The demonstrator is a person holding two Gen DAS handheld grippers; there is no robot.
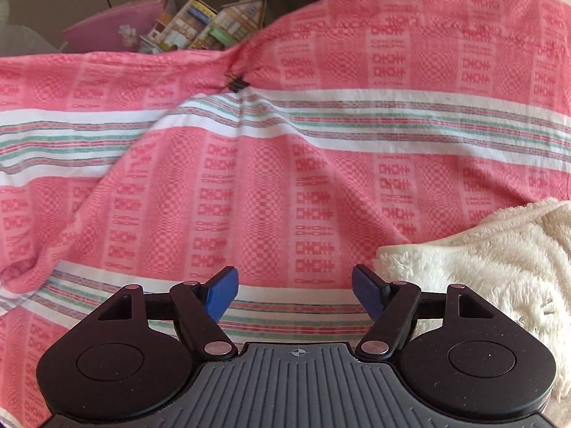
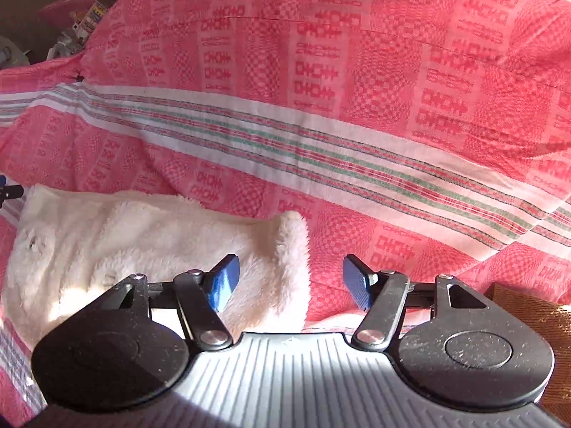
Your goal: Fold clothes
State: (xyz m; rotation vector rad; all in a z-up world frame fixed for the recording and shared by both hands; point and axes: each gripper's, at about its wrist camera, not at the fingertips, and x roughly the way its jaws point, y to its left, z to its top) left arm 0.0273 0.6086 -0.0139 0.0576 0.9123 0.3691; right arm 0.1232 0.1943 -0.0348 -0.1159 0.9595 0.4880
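Left gripper [image 1: 295,294]: blue pads apart, nothing between, hovering over pink patterned bedspread [image 1: 271,185]. Right gripper [image 2: 291,283]: pads apart, clamping nothing, above right edge of white fleece garment [image 2: 150,246]. Garment lies flat on bedspread, just right of left gripper. Toy cardboard houses [image 1: 207,25] beyond far bed edge.

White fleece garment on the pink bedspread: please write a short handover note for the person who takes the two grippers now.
Left gripper: open, holds nothing, over the pink patterned bedspread.
Right gripper: open, holds nothing, over the garment's right edge.
White fleece garment: lies on the bedspread in a compact bundle, apparently folded; released.
Left: check the fold; I see no other clothes in these views.
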